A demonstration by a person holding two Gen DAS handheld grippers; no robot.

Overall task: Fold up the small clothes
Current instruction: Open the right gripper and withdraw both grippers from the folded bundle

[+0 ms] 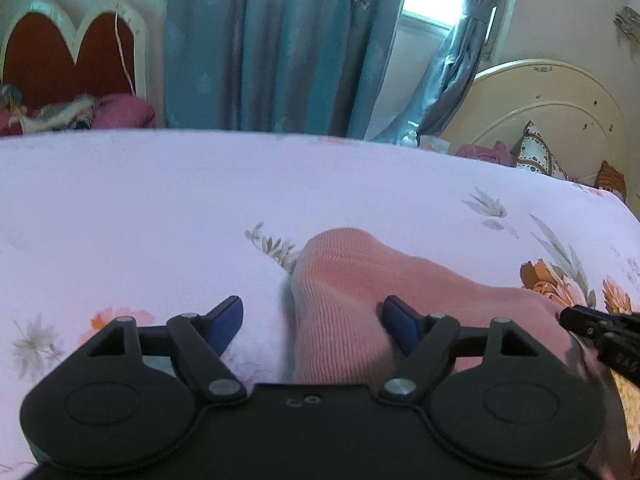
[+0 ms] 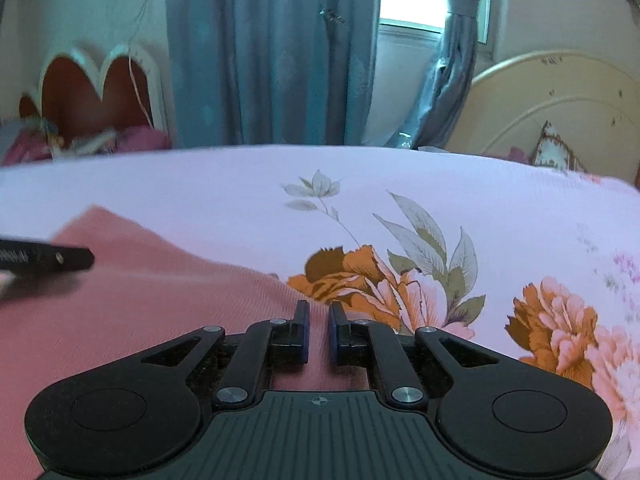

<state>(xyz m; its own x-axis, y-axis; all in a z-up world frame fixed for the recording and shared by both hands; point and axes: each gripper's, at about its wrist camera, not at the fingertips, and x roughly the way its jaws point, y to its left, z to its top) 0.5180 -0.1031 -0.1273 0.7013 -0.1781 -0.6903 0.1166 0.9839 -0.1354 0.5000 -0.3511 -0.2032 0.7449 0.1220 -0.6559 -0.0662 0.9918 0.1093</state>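
With the right claw point(image 2: 319, 330) pinching the ribbed pink knit garment point(image 1: 360, 280), I'd bring the wide-open left claw point(image 1: 312, 320) down onto the raised fold ahead of it before lifting off the floral bed sheet point(image 1: 140, 200).

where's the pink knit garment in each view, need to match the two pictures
Left wrist view: the pink garment lies lower centre to right on the floral sheet, bunched up between the open left gripper fingers.
Right wrist view: the garment fills the lower left, and its edge runs between the right gripper fingers.
Shared landmark: the blue curtain behind the bed.
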